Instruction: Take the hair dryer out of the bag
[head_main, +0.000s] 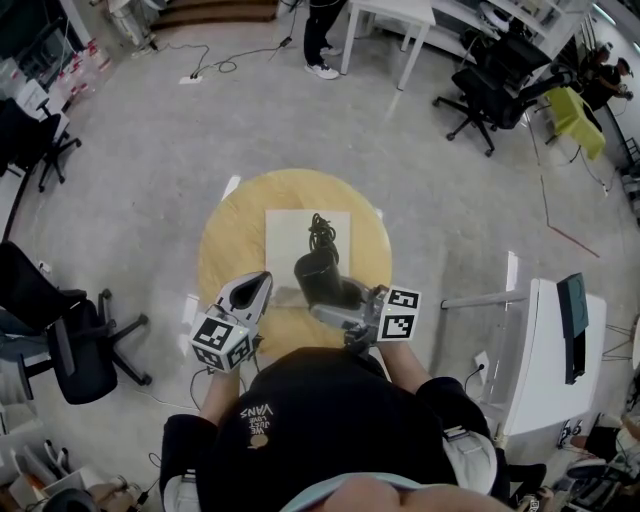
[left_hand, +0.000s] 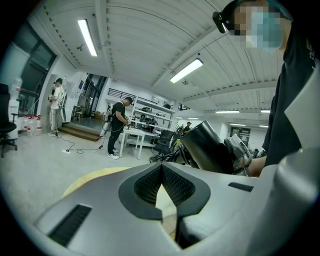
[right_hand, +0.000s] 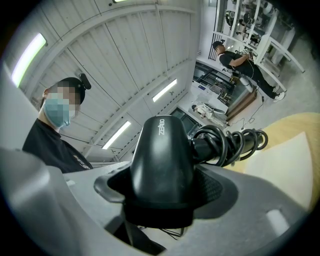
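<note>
**One hair dryer clamped in the right jaws, over one flat bag**

A single round wooden counter (head_main: 222, 240) carries one pale, flat bag (head_main: 287, 232), lying in the middle of it. The one black hair dryer (head_main: 318, 280) is outside the bag, held over its near edge. The right gripper (head_main: 338, 308) has its two jaws clamped on the dryer's body from either side. In the right gripper view the dryer (right_hand: 162, 160) fills the gap between them. Its one cord (head_main: 322, 235) is wound in a tight bundle at the far end and lies above the bag.

The left gripper (head_main: 258, 290) is over the counter's near left part, just beside the bag's corner. Its two jaws are pressed together with nothing between them, and the dryer is well to its right. Each of the two grippers bears one marker cube.
</note>
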